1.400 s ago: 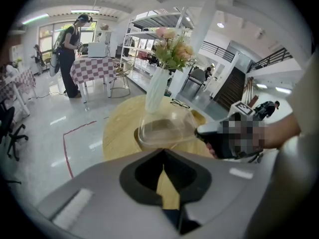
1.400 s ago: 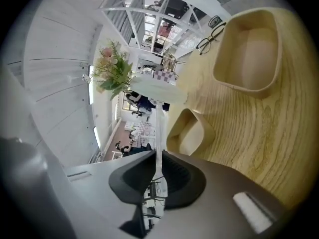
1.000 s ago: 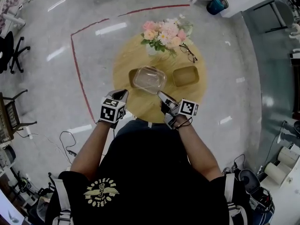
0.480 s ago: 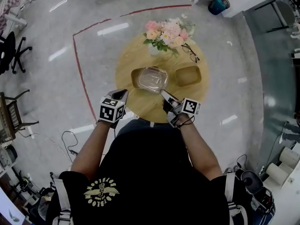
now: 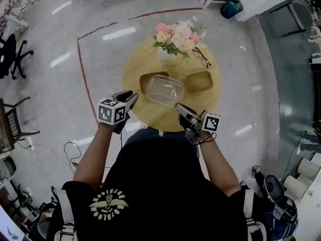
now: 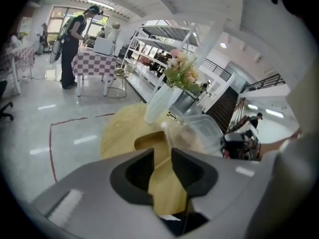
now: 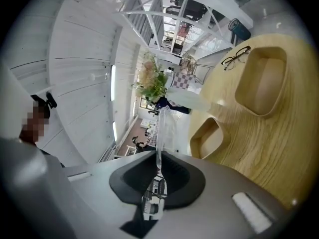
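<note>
My left gripper (image 5: 128, 97) is hovering with jaws spread and empty at the table's (image 5: 150, 115) left edge, the clear tub (image 5: 165, 90) is hanging tilted above the left tray (image 5: 145, 79), and my right gripper (image 5: 179, 107) is pinching its near rim tight.

Your head camera looks steeply down from high above the round light-wood table (image 5: 150, 115), with the white vase of pink flowers (image 5: 175, 34) at its 12 o'clock edge. The camera on your left gripper (image 5: 128, 96) sits level at the table's 8 o'clock, facing across toward 1 o'clock. The one on your right gripper (image 5: 178, 106), near 5 o'clock, is rolled sideways, so the tabletop stands at its frame's right. All three views share the flowers, the table and the clear plastic container (image 5: 164, 90).
</note>
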Demonstrator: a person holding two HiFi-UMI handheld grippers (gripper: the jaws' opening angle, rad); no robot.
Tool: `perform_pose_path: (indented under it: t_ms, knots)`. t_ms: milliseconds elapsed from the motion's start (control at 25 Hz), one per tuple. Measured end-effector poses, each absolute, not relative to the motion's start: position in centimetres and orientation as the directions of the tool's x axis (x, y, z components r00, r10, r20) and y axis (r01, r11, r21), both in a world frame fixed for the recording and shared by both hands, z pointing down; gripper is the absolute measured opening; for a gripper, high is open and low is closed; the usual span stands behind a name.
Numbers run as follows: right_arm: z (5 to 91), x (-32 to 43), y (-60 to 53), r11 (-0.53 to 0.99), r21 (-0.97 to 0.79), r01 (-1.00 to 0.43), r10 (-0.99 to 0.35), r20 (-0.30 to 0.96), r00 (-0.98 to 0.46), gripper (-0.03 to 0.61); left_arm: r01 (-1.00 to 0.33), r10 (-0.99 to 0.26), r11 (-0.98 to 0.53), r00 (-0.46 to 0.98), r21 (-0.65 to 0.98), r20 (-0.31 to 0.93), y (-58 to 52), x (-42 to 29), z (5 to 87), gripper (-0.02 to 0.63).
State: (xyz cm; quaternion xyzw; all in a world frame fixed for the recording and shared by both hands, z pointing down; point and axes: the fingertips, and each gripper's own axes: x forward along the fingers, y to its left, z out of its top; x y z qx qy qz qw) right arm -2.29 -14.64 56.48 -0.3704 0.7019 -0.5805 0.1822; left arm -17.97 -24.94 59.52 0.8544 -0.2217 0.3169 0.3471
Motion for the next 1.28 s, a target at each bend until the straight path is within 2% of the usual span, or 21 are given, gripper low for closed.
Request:
perform_pose_path:
  t_ms: [200,280,720,840,920,960,1160,1280]
  knots:
    - [54.2,-1.8,-13.0,0.111,-0.953,-0.28,-0.722,0.116,-0.682,0.034,-0.475,-0.037,-0.623,0.812,0.622,0.583,-24.4,-16.3,58.2,0.207]
    - [53.7,-1.7,-12.4,0.121,-0.956,-0.267,-0.718,0.101,-0.689,0.034,-0.416,0.02,-0.607,0.844,0.678,0.536,-23.9,-15.3,57.8,0.23]
    - [50.4,-1.3,-11.1,0.185,-0.959,-0.212,-0.724,0.013,-0.689,0.034,-0.24,0.199,-0.492,0.905,0.837,0.376,-20.7,-11.5,56.9,0.239]
    - [50.4,-0.7,-11.0,0.191,-0.955,-0.227,-0.726,0.019,-0.687,0.034,-0.212,0.229,-0.467,0.909,0.858,0.349,-19.9,-10.7,56.6,0.206]
    - [50.5,-0.4,-11.0,0.183,-0.958,-0.222,-0.729,0.019,-0.684,0.034,-0.221,0.222,-0.465,0.908,0.857,0.355,-19.8,-10.4,56.5,0.119]
    - [50.5,-0.2,-11.0,0.178,-0.96,-0.218,-0.731,0.02,-0.682,0.034,-0.232,0.21,-0.469,0.908,0.852,0.363,-19.9,-10.3,56.5,0.1]
    - [51.2,1.3,-11.2,0.155,-0.965,-0.211,-0.742,0.027,-0.67,0.034,-0.263,0.163,-0.496,0.908,0.827,0.386,-20.3,-9.5,56.0,0.084]
    - [51.5,2.1,-11.6,0.148,-0.961,-0.234,-0.735,0.051,-0.676,0.034,-0.306,0.141,-0.538,0.886,0.785,0.442,-20.5,-9.1,55.9,0.071]
